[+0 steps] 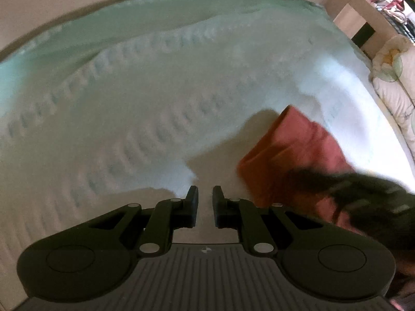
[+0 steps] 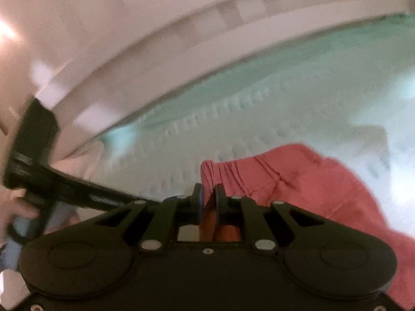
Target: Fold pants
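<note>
A pale mint bed cover (image 1: 124,98) with rows of stitched ridges spreads over a bed, rumpled into long folds, with a cream wall behind it. In the left wrist view, at the far right edge, a floral pillow (image 1: 394,83) lies at the head of the bed, and above it a cream shelf unit (image 1: 363,13) holds blurred, coloured items. In the right wrist view a white slatted bed frame (image 2: 181,41) curves along the far side of the cover.

The left hand-held gripper (image 1: 205,202) hovers over bare bed cover with its jaws spread a little and nothing between them. In the right wrist view it shows as a dark blurred shape (image 2: 33,150) at the left edge, with a hand (image 2: 20,212) on its handle.

The red pants (image 1: 298,155) lie on the bed cover to the right of the left hand-held gripper, folded into a thick flat slab. Their gathered elastic waistband (image 2: 223,171) points away from the right wrist camera, and seam lines run across the cloth.

The right hand-held gripper (image 2: 207,194) pinches the near edge of the pants, red cloth caught between its jaws. In the left wrist view it is a dark blur (image 1: 363,197) over the near right part of the pants.
</note>
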A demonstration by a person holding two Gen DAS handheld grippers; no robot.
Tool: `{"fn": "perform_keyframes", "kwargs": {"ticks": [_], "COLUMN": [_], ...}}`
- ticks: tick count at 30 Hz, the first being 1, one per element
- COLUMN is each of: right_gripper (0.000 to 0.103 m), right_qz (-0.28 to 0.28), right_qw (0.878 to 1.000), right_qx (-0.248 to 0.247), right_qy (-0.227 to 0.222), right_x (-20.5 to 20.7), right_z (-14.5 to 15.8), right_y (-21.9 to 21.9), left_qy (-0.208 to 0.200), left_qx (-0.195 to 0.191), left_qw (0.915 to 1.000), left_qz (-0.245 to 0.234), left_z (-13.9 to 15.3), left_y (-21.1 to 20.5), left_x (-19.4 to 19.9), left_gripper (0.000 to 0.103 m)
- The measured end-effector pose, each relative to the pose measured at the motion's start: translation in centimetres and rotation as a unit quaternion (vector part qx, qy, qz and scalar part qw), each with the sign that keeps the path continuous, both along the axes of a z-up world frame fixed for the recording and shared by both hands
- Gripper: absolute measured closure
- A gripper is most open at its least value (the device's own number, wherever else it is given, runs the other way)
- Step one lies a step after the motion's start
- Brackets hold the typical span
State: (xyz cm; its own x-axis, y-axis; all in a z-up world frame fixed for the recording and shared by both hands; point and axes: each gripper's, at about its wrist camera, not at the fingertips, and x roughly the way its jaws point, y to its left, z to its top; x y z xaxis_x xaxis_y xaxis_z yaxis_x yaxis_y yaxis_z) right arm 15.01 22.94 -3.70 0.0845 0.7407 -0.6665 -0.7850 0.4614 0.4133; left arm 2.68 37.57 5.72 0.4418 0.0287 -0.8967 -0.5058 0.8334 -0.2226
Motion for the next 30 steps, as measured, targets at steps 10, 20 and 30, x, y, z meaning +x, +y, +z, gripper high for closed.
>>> {"fn": "perform_keyframes", "kwargs": {"ticks": [10, 20, 30], "right_gripper": [0.077, 0.07, 0.059], "right_qz": [0.006, -0.124, -0.332], "right_qw": [0.999, 0.99, 0.943], "right_qx": [0.044, 0.035, -0.027], "right_qy": [0.009, -0.058, 0.017], "right_x": [-0.8, 2.3, 8.2], "right_z": [-0.3, 4.7, 1.8], "right_y": [-0.7, -13.0, -25.1], "left_qy": [-0.026, -0.059, -0.001], "left_qx": [0.011, 0.016, 0.014], "left_qw": [0.9995, 0.9902, 0.9748], "left_qz": [-0.01, -0.125, -0.223], "left_z": [2.1, 3.1, -4.1], "left_y": [-1.8, -7.1, -11.2], "left_x": [2.5, 8.7, 15.7], "left_gripper": [0.091, 0.091, 0.091]}}
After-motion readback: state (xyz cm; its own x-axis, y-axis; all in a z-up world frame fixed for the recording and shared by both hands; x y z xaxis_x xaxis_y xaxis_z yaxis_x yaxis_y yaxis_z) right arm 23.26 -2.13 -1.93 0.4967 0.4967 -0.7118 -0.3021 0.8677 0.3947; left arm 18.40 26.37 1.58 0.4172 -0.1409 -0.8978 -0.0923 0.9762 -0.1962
